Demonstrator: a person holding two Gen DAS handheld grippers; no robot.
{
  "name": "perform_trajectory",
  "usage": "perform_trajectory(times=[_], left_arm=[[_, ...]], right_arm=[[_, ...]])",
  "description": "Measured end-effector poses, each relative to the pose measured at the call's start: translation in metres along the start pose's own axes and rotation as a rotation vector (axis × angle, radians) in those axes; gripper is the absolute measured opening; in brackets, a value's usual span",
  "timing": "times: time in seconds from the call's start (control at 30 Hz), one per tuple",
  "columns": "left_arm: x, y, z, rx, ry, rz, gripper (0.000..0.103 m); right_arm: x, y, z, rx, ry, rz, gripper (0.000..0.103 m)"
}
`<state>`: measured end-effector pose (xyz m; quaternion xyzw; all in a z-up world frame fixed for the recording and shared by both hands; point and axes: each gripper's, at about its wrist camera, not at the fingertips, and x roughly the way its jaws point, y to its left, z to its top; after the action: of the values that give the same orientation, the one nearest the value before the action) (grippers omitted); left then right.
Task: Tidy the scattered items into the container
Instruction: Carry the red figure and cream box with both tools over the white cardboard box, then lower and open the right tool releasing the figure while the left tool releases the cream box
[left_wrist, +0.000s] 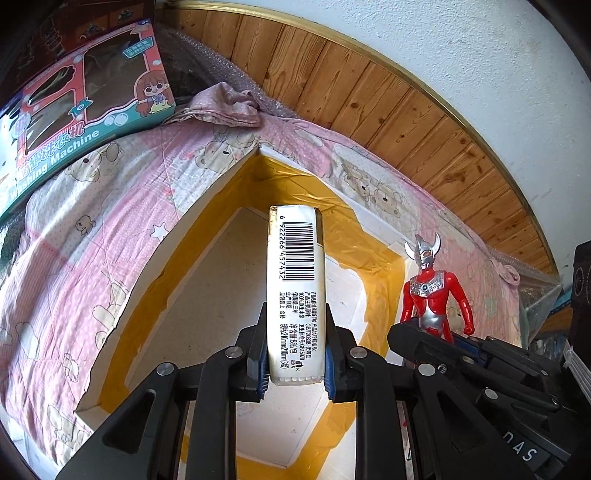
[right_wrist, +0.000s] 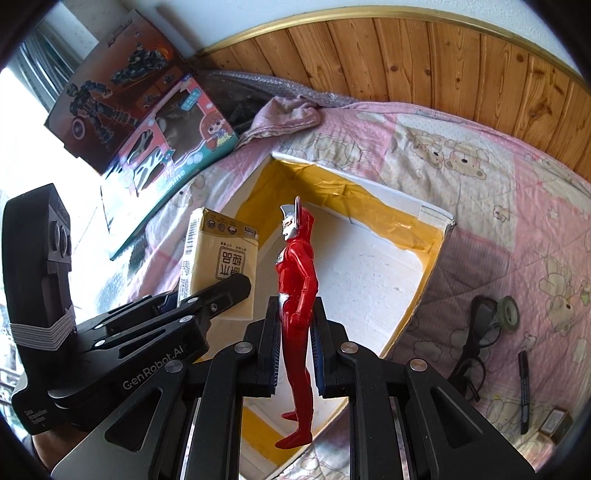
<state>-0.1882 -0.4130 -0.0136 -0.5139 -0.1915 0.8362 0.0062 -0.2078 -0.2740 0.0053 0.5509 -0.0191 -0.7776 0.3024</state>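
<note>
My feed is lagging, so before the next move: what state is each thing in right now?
Left gripper: shut on tissue pack.
Tissue pack: held upright over the box.
Right gripper: shut on figure.
Figure: held upright over the box.
Box: open, nothing seen inside.
Glasses: lying on the quilt, outside the box.
Tape roll: on the quilt, outside.
Pen: on the quilt, outside.
</note>
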Motion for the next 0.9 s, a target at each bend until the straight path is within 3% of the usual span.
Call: perform_trajectory(times=[0.57, 0.9], left_arm=[[0.063, -0.006, 0.037, 0.069, 0.073, 0.082, 0.023], [0.107, 0.002, 0.045, 0.108, 0.154, 0.113, 0.023]], right_arm=[[0.053, -0.025, 0.024, 0.049, 0.058, -0.013, 0.016], [0.085, -0.037, 0.029, 0.049, 0.108, -0.028, 0.016]])
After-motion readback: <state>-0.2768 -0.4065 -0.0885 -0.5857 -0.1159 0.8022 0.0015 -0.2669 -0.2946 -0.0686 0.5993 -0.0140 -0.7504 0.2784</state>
